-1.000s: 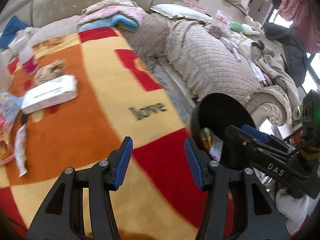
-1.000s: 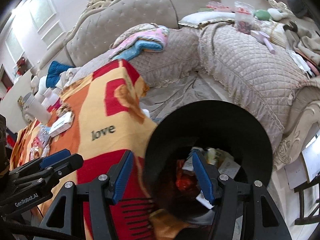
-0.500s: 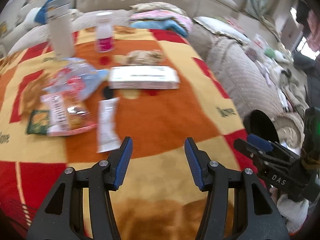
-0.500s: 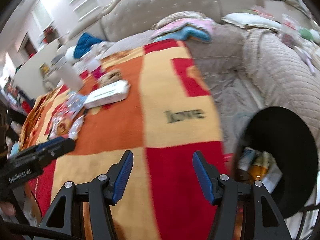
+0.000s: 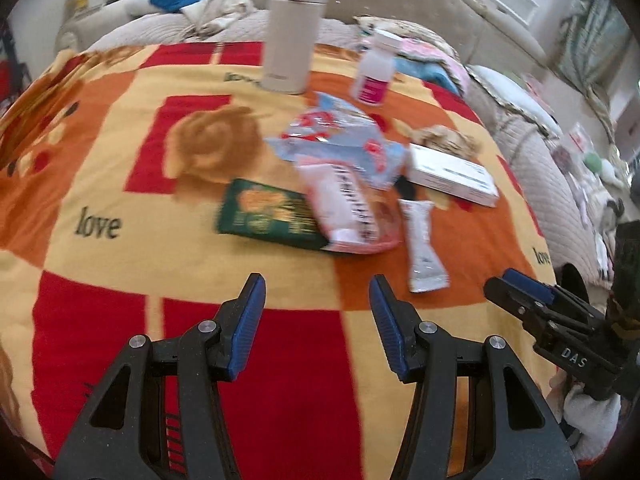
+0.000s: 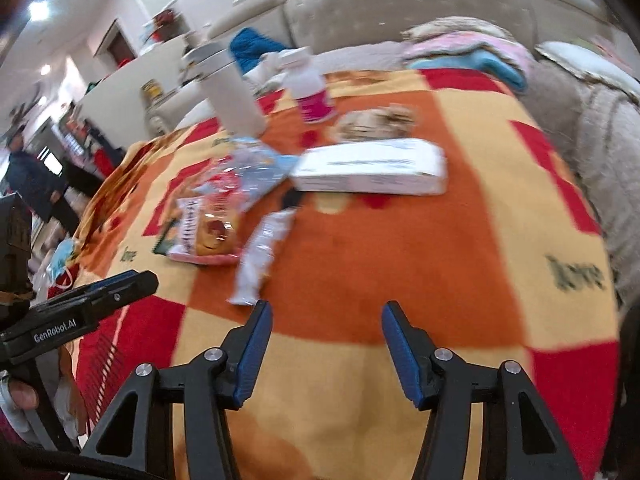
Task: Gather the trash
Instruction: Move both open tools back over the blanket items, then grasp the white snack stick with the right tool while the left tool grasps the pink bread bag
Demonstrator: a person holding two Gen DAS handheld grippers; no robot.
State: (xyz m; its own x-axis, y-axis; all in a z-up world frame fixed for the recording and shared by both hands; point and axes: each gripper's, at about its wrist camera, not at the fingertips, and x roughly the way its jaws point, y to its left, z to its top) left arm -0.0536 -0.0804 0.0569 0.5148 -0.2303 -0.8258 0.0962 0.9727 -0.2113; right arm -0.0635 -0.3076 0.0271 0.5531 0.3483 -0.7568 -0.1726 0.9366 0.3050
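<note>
Trash lies on a red, orange and yellow blanket (image 5: 100,288): a green packet (image 5: 266,214), a pink snack bag (image 5: 346,206), a clear blue-red wrapper (image 5: 340,140), a white sachet (image 5: 422,244), a white box (image 5: 452,174) and a crumpled brown paper (image 5: 444,138). My left gripper (image 5: 316,316) is open and empty, just short of the green packet. My right gripper (image 6: 326,342) is open and empty, near the white sachet (image 6: 262,256). The white box (image 6: 372,172) and pink bag (image 6: 206,232) lie beyond it.
A tall white flask (image 5: 294,28) and a white bottle with a pink label (image 5: 376,70) stand at the blanket's far side. A beige sofa (image 6: 400,4) with folded cloths lies behind. A black bin's edge (image 5: 572,276) shows at the right.
Both grippers have swung left, away from the black bin and over the blanket toward the pile of trash. Both stay open and empty.
</note>
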